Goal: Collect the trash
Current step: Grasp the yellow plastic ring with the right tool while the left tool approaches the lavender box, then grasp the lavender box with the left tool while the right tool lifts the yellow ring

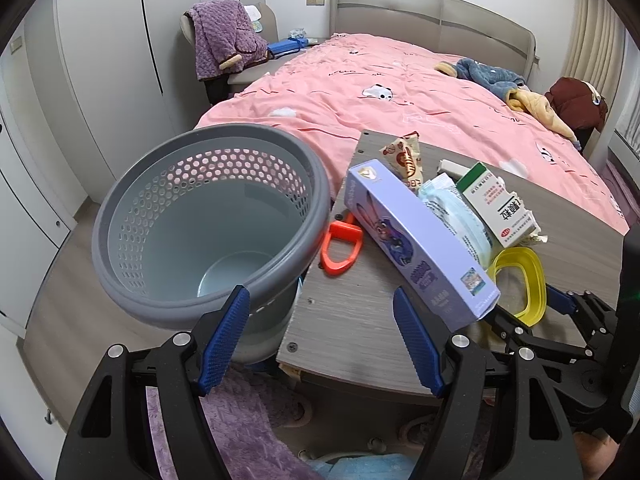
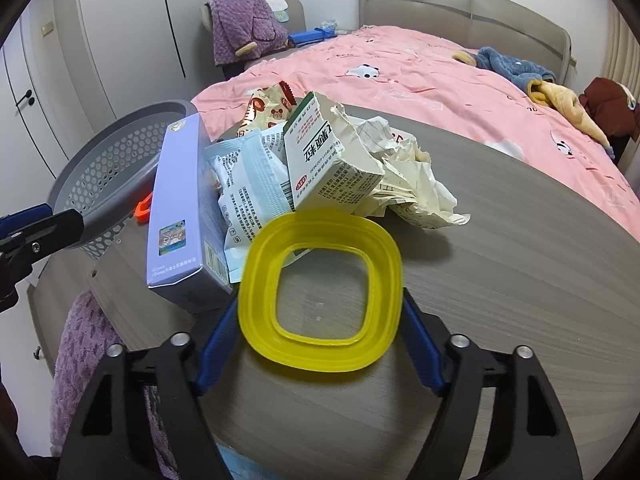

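The right tongs straddle a yellow plastic ring low in the centre of the right wrist view, a blue pad at each side of it; whether the pads already press on it or only flank it cannot be told, since the ring covers both contact points. The left tongs stand wide with nothing between them, low in the left wrist view, the left pad just at the rim of the grey basket, which fills the left of that frame beside the worktop. The rest of the trash lies heaped mid-frame: a purple carton, a medicine box, a blue-and-white packet, a snack wrapper, crumpled paper and an orange plastic loop. The ring looks thin and springy, so a squeeze across it could buckle it or flick it out of the pads; its far edge touches the packet and box, so lifting may drag them, and the carton seems to overhang the near edge of the worktop and might tip off. The basket's footing is hidden, and the lower part of the heap is covered
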A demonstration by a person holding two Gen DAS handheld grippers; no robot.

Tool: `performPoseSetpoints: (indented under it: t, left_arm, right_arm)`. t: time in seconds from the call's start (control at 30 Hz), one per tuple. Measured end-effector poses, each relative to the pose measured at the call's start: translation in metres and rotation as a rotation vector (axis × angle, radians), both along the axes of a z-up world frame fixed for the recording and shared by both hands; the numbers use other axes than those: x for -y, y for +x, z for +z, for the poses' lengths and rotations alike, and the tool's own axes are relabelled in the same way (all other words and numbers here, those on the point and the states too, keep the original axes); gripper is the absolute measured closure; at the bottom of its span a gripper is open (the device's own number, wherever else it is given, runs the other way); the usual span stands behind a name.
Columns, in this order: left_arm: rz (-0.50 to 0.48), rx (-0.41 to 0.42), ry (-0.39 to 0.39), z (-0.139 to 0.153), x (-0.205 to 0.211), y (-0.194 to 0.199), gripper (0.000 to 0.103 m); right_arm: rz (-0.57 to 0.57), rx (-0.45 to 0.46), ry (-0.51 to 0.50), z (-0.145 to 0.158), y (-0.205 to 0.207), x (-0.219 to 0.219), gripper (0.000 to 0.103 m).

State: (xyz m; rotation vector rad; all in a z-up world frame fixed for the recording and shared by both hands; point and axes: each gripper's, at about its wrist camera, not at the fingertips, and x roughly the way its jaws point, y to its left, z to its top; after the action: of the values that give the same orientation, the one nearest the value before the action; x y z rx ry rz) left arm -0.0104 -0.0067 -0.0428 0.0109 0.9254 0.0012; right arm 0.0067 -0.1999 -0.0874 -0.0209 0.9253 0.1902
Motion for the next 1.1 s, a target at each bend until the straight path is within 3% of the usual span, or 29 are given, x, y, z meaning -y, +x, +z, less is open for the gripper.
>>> performPoseSetpoints:
  t: [0.4,0.7,1.1]
  left_arm:
    - [-0.019,-0.013,-0.029,0.001,0.024,0.008,0.032]
    - [0.030,-0.044,-0.064,-0.003,0.044,0.044,0.032]
    - [0.055,-0.073,-0.019,-0.013,0.067,0.063,0.031]
  right_arm:
    - [-0.052,0.055,0.077,0.017,-0.025,0.028,0.035]
    - [-0.083,0.101,0.122,0.025,-0.040,0.052,0.035]
    - [-0.116,0.104,0.195,0.022,-0.045,0.074,0.035]
